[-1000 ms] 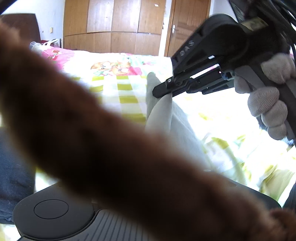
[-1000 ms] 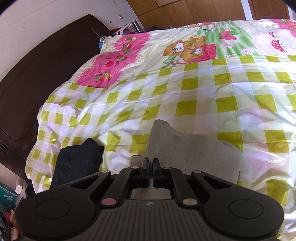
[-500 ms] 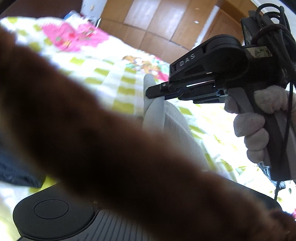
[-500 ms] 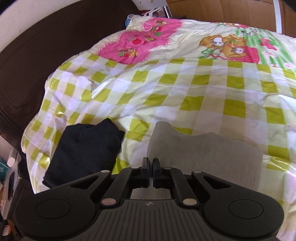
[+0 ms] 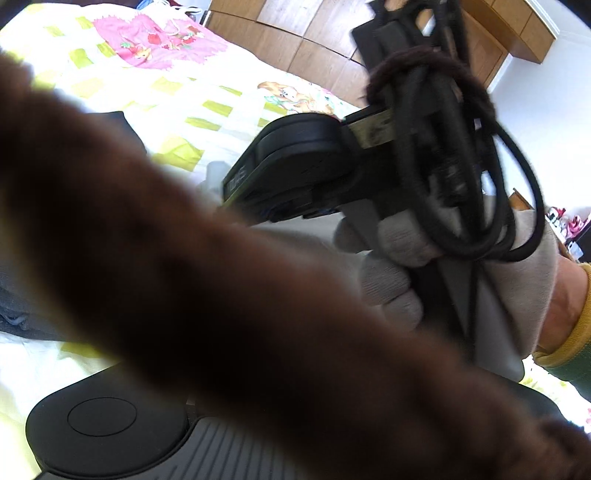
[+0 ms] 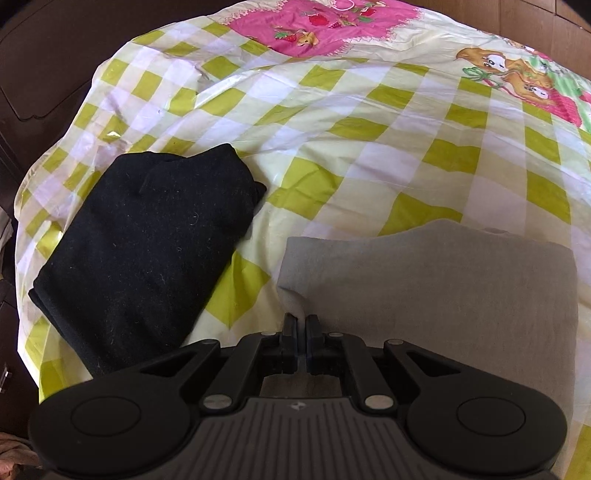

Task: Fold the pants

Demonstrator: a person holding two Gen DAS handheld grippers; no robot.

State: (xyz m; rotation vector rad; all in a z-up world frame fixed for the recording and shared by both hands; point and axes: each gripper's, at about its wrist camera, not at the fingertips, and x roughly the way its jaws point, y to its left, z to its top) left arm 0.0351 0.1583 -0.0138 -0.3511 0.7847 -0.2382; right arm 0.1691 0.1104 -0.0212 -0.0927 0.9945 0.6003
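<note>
Two garments lie on the bed in front of me: the gray pants [image 6: 436, 291], folded into a flat rectangle on the checked bedspread [image 6: 332, 110], and a black folded garment [image 6: 147, 236] just beside them on the left, apart from the gray cloth. From my right wrist camera, the right gripper [image 6: 301, 319] has its fingers drawn nearly together, pinching a small raised tuft at the near left corner of the pants. My left wrist camera is mostly blocked by a blurred brown furry band [image 5: 221, 295] crossing the frame diagonally, so I cannot tell how the left gripper's fingers stand; only its base plate shows at the bottom. Past the band I see the right gripper's black body [image 5: 295, 166] from the side, held by a hand in a gray glove [image 5: 399, 266], with a yellow cuff at the wrist and black cables [image 5: 509, 184] looped around the tool. A sliver of gray cloth shows near the tool's tip. Wooden wardrobe panels [image 5: 295, 22] stand beyond the bed.
</note>
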